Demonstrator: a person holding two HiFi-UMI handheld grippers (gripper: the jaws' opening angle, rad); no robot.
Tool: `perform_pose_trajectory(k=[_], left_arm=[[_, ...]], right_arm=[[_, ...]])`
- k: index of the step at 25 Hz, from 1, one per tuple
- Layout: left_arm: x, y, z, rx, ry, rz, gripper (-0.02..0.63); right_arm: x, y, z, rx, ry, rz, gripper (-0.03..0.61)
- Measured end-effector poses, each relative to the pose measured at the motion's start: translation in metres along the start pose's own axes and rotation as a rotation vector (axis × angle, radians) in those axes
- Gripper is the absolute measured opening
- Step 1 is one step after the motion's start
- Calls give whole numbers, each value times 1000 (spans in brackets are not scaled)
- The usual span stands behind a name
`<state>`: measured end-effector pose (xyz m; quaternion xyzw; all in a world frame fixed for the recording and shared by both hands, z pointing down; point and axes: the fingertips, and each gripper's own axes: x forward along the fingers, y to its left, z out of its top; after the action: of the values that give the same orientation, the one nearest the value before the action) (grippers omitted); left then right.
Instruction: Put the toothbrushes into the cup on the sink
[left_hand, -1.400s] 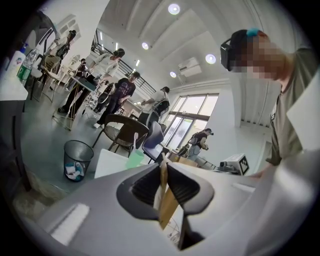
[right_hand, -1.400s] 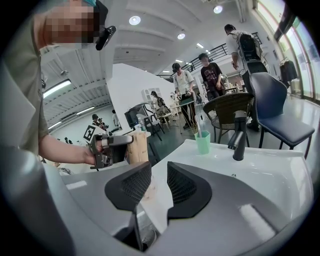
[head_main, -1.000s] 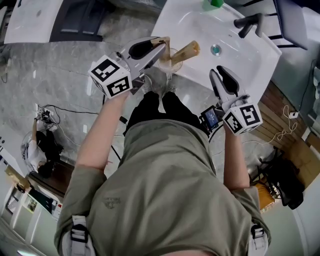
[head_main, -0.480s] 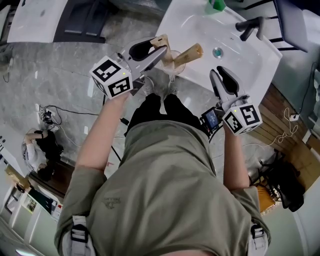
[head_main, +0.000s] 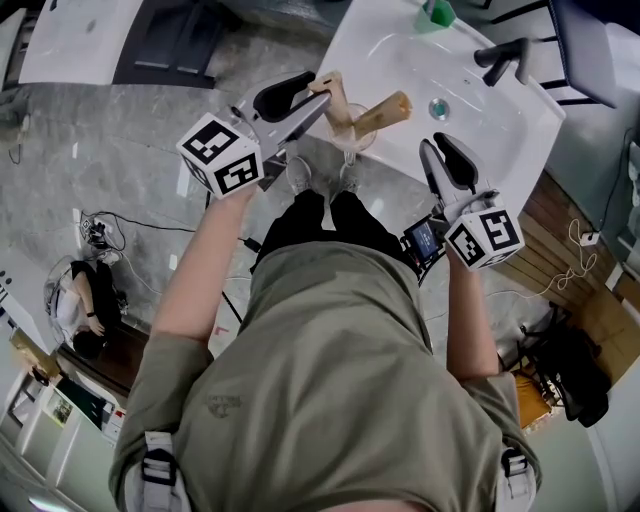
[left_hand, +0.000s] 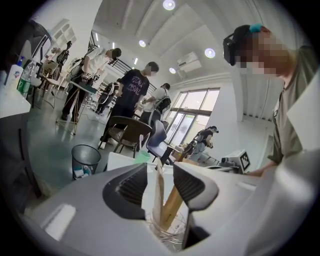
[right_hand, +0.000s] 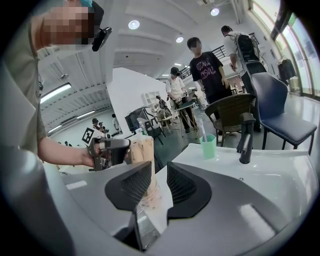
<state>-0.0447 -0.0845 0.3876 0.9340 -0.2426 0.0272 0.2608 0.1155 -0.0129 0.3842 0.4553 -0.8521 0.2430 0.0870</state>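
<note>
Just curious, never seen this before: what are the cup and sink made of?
Cup: clear glass or plastic, can't tell which; the toothbrushes show through its wall.
Sink: probably glazed white ceramic, smooth and glossy with highlights.

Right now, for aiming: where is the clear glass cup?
Head view: the cup stands on the white sink's near rim, left of the metal drain, holding two tan toothbrushes.
</note>
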Motion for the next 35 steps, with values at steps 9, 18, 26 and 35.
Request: perform_pose_trajectory(k=[9, 18, 26, 35], left_arm=[[-20, 6, 11, 10, -14, 33, 129], [-37, 8, 16, 6, -17, 45, 127], [-51, 0, 24, 21, -12, 36, 127], [-67, -12, 40, 34, -30, 22, 126]], right_arm=[[7, 12, 7, -12, -14, 10, 104], [12, 15, 11, -14, -17, -8, 103], [14, 22, 17, -14, -34, -24, 101], [16, 41, 25, -21, -55, -16, 98]])
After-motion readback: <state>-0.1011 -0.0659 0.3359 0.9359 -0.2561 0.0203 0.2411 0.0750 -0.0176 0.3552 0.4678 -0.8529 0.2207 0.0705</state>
